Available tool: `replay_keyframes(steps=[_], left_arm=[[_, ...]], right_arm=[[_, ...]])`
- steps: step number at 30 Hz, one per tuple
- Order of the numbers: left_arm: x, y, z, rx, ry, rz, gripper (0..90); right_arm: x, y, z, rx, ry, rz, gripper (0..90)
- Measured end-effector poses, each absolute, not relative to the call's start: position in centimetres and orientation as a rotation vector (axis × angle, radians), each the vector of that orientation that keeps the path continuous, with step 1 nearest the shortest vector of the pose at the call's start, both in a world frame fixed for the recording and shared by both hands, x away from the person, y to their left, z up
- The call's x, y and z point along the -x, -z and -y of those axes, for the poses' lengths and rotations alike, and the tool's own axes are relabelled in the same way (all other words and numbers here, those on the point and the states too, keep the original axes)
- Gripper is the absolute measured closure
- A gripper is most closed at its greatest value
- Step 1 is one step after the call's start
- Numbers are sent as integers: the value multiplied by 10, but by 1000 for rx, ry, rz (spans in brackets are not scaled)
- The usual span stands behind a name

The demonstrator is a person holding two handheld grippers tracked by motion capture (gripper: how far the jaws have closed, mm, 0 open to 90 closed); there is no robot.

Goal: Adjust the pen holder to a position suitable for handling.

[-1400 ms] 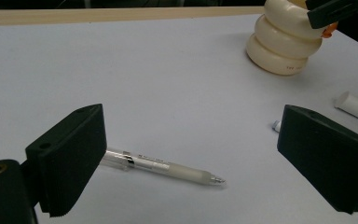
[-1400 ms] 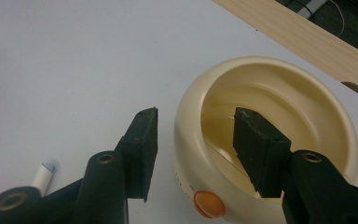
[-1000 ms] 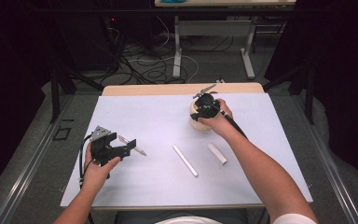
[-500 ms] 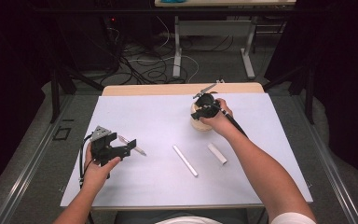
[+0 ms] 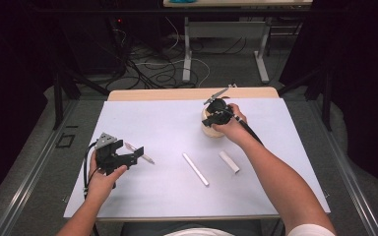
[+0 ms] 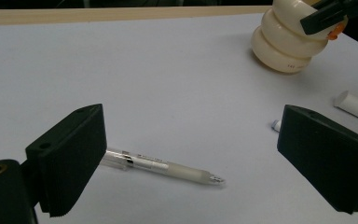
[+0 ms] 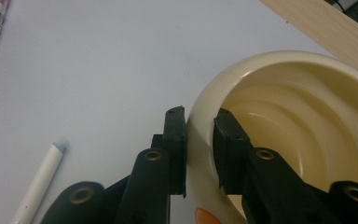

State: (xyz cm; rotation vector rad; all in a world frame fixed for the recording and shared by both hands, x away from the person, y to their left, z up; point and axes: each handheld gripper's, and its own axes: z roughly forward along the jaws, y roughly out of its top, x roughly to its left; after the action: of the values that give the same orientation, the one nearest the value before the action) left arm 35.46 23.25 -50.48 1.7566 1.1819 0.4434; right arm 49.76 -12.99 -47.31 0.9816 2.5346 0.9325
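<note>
My right claw (image 7: 199,149) is pinching the rim of the cream ribbed cup (image 7: 307,126), which stands near the counter's far edge. My left claw (image 6: 191,158) is spread wide over the clear pen (image 6: 161,167) near the left edge, not touching it. I judge the job barely begun: the cup is steadied, but nothing is inside it. Two smooth white sticks (image 5: 195,169) lie toward the near edge.
</note>
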Motion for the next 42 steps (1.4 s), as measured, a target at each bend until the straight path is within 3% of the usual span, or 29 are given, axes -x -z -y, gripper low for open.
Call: replay_keyframes(steps=[42], left_arm=[[-354,505,-232,-1754,-445,-1182,85]], right_arm=[[-470,455,99,-901,-958,-2632,779]])
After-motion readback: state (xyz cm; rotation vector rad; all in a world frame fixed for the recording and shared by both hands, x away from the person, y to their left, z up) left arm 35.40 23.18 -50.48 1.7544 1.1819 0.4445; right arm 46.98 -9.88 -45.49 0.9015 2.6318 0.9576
